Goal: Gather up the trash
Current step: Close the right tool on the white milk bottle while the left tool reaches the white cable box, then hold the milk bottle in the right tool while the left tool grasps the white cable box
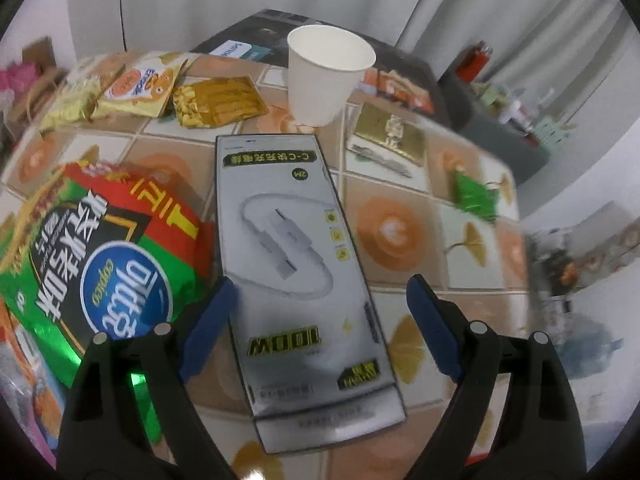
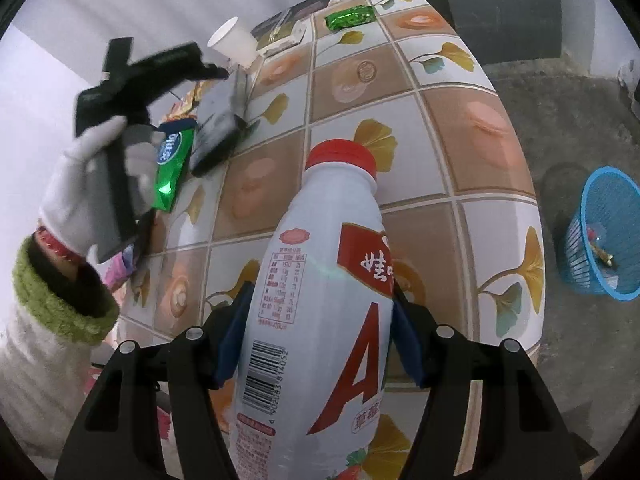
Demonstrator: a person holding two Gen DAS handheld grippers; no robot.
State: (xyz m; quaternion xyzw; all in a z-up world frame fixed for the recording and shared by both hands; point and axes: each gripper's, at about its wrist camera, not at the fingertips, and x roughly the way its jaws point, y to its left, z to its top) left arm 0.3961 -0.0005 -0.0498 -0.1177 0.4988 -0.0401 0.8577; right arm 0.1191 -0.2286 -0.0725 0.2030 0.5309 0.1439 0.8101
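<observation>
Item: white drink bottle (image 2: 320, 312) with red cap, lying lengthwise along the right tool (image 2: 320, 340), cap toward 12 o'clock over the tiled tabletop (image 2: 460, 128); the blue pads press its two flanks at mid-body, a hold that looks meant for carrying it to the blue waste basket (image 2: 604, 232) on the floor at 3 o'clock. Item: flat grey cable box (image 1: 296, 272), loose on the tabletop beneath the left tool (image 1: 320, 312), whose blue fingers are spread wide to either side of it without touching, apparently lining up the next pick. Adjacent: snack bag (image 1: 96, 264) at 9 o'clock of the box, paper cup (image 1: 324, 76) at 12.
</observation>
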